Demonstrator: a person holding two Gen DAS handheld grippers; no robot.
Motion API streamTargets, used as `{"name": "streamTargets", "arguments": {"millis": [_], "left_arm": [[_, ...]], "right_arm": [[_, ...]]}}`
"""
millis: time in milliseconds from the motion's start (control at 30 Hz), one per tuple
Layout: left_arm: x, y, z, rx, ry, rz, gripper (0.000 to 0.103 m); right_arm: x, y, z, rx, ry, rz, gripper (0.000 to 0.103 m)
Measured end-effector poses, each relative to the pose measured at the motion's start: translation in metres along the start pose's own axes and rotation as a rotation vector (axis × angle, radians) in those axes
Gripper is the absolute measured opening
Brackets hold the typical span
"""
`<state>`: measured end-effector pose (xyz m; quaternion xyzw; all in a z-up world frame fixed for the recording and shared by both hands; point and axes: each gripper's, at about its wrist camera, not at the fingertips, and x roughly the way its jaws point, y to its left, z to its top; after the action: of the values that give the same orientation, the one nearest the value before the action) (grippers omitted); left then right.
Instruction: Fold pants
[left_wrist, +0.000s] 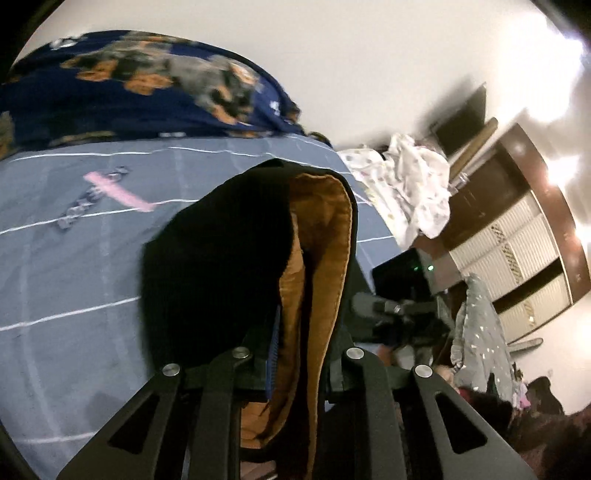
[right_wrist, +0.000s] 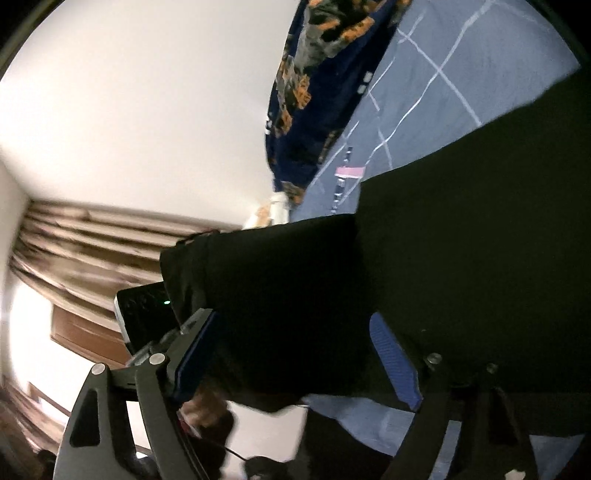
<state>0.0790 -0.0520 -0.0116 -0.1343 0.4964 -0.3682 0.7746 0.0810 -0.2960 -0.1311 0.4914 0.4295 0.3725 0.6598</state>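
The pants (left_wrist: 221, 258) are black with a tan-brown lining (left_wrist: 325, 240). In the left wrist view my left gripper (left_wrist: 295, 369) is shut on a bunched fold of them and holds it up above the blue bed sheet (left_wrist: 74, 258). In the right wrist view the pants (right_wrist: 461, 240) spread as a wide black panel. My right gripper (right_wrist: 299, 354) has its blue-padded fingers (right_wrist: 395, 362) wide apart, with black cloth lying between them; the pads do not press it.
A navy floral blanket (left_wrist: 129, 92) lies at the bed's far end. A pink strip (left_wrist: 118, 192) lies on the sheet. White patterned cloth (left_wrist: 410, 188) sits at the bed's edge. A dark device (right_wrist: 144, 317) with a green light and striped curtains (right_wrist: 92, 251) are beyond.
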Motion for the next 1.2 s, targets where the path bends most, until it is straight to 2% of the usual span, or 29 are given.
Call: {"name": "streamTargets", "arguments": {"millis": [167, 300, 367, 400, 433, 467, 533, 633, 700, 733, 767, 833, 933, 1000, 1100, 1200], "left_arm": [[0.049, 0.0, 0.014, -0.068, 0.026, -0.085, 0.025], [0.064, -0.002, 0.018, -0.112, 0.067, -0.144, 0.033], [0.057, -0.005, 0.02, -0.091, 0.029, -0.118, 0.041], [0.051, -0.005, 0.021, -0.079, 0.008, -0.09, 0.047], [0.046, -0.003, 0.021, -0.075, -0.007, -0.083, 0.054], [0.038, -0.001, 0.02, -0.077, -0.032, -0.088, 0.057], [0.027, 0.007, 0.017, -0.086, -0.075, -0.069, 0.07], [0.015, 0.024, 0.005, -0.109, -0.095, -0.013, 0.073], [0.012, 0.038, -0.006, -0.132, -0.09, 0.018, 0.073], [0.012, 0.045, -0.012, -0.141, -0.088, 0.05, 0.073], [0.012, 0.053, -0.018, -0.151, -0.082, 0.078, 0.073], [0.014, 0.064, -0.029, -0.181, -0.064, 0.102, 0.073], [0.017, 0.078, -0.037, -0.24, -0.048, 0.105, 0.073], [0.016, 0.079, -0.039, -0.248, -0.054, 0.099, 0.073], [0.021, 0.069, -0.036, -0.211, -0.045, 0.107, 0.073], [0.034, 0.053, -0.032, -0.152, -0.014, 0.124, 0.073]], "right_arm": [[0.005, -0.017, 0.002, 0.104, -0.015, 0.094, 0.085], [0.0, -0.029, 0.003, 0.163, -0.036, 0.142, 0.091], [-0.003, -0.031, 0.004, 0.179, -0.051, 0.17, 0.093], [-0.005, -0.03, 0.006, 0.176, -0.051, 0.167, 0.097], [-0.005, -0.029, 0.007, 0.174, -0.053, 0.129, 0.101], [-0.006, -0.031, 0.007, 0.18, -0.054, 0.107, 0.101], [-0.005, -0.039, 0.006, 0.214, -0.059, 0.13, 0.101], [-0.003, -0.038, 0.008, 0.211, -0.05, 0.105, 0.099], [-0.001, -0.032, 0.009, 0.174, -0.032, 0.05, 0.09], [0.002, -0.028, 0.01, 0.146, -0.011, -0.015, 0.073], [0.005, -0.026, 0.011, 0.129, 0.005, -0.066, 0.049], [0.012, -0.026, 0.012, 0.11, 0.048, -0.177, 0.023], [0.009, -0.023, 0.015, 0.092, 0.04, -0.222, 0.018], [0.0, -0.015, 0.018, 0.072, 0.022, -0.209, 0.018], [-0.026, 0.008, 0.031, 0.011, -0.007, -0.189, 0.017], [-0.061, 0.016, 0.044, -0.04, -0.058, -0.221, 0.017]]}}
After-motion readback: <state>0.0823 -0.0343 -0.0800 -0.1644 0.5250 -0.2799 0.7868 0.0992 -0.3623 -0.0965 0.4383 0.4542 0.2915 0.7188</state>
